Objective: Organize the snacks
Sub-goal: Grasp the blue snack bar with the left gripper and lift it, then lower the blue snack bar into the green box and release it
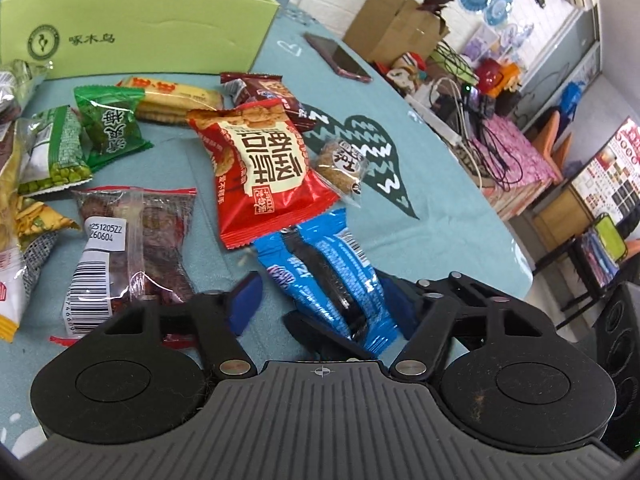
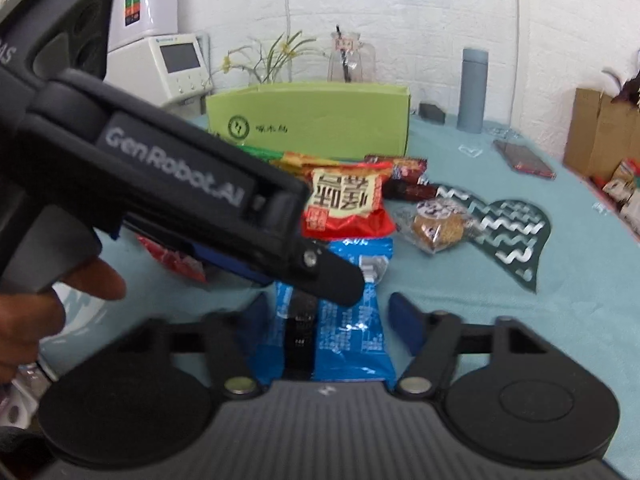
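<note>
A blue cookie packet (image 1: 332, 276) lies on the teal tablecloth between the blue pads of my open left gripper (image 1: 320, 304). In the right wrist view the same packet (image 2: 340, 320) lies between the pads of my open right gripper (image 2: 336, 320), and the left gripper body (image 2: 180, 184) crosses over it from the left. A red snack bag (image 1: 264, 172) lies just beyond the packet. It also shows in the right wrist view (image 2: 344, 204). A green open box (image 1: 136, 28) stands at the far side, also visible in the right wrist view (image 2: 312, 120).
Several snack packs lie left of the red bag: green pea packs (image 1: 108, 128), a clear pack with barcode (image 1: 132, 248), biscuits (image 1: 176, 100), a brown bar (image 1: 272, 96), a round cake (image 1: 340, 168). A phone (image 1: 340, 60) lies far right. The table edge (image 1: 480, 208) curves on the right.
</note>
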Motion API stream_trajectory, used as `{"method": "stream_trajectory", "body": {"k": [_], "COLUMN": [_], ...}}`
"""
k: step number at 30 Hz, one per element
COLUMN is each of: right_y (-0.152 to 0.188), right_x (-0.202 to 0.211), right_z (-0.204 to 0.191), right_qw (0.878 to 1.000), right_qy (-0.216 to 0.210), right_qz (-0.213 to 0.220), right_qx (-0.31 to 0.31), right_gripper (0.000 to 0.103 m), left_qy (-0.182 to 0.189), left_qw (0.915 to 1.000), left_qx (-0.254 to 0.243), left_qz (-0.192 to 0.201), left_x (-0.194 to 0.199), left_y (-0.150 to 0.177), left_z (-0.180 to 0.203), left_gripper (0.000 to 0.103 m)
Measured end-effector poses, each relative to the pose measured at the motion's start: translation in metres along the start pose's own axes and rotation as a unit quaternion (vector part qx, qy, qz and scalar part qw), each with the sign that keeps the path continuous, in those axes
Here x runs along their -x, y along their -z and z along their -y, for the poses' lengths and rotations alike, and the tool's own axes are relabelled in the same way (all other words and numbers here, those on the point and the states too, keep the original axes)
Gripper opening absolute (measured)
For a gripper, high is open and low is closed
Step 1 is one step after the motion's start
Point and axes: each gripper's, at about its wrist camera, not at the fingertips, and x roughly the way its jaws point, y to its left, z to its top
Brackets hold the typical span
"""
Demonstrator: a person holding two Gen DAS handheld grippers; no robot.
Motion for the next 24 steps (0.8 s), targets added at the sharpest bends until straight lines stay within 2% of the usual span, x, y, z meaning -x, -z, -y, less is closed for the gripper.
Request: {"method": "stream_trajectory", "body": {"k": [4, 6, 9, 12, 16, 18, 21, 24], "right_y": [-0.008, -0.014, -0.034, -0.069, -0.121, -0.148, -0.191, -0.219], "right_x": [0.0, 0.004, 0.012, 0.0, -0.046, -0.074, -0.12, -0.166], "right_z": [-0.001, 0.001, 0.0, 0.004, 0.011, 0.016, 0.03, 0.044], "right_qw": [1.0, 1.0, 1.0, 0.998, 0.994, 0.992, 0.991, 0.992], "right_qy": [-0.017, -0.024, -0.027, -0.036, -0.043, -0.05, -0.061, -0.07], "right_qz": [-0.014, -0.014, 0.011, 0.049, 0.081, 0.089, 0.09, 0.075], "right_qx": [-0.01, -0.013, -0.001, 0.02, 0.058, 0.072, 0.076, 0.073], "right_gripper": [0.052, 0.052, 0.054, 0.054, 0.055, 0.055, 0.055, 0.055], "left_qy": [0.015, 0.029, 0.045, 0.035, -0.008, -0.016, -0.019, -0.031], "left_qw": [0.9997, 0.9994, 0.9985, 0.9975, 0.9948, 0.9934, 0.993, 0.9939], "left_qx": [0.015, 0.019, 0.016, 0.008, -0.009, -0.007, 0.011, 0.017], "left_qz": [-0.01, -0.001, 0.028, 0.06, 0.102, 0.114, 0.116, 0.105], "left_x": [0.006, 0.019, 0.038, 0.047, 0.047, 0.041, 0.024, -0.002], "left_y": [-0.003, -0.011, -0.038, -0.081, -0.142, -0.176, -0.224, -0.263], "left_z": [-0.003, -0.004, -0.005, -0.012, -0.028, -0.044, -0.072, -0.095], "left_gripper": [0.019, 0.016, 0.016, 0.016, 0.016, 0.016, 0.016, 0.014]}}
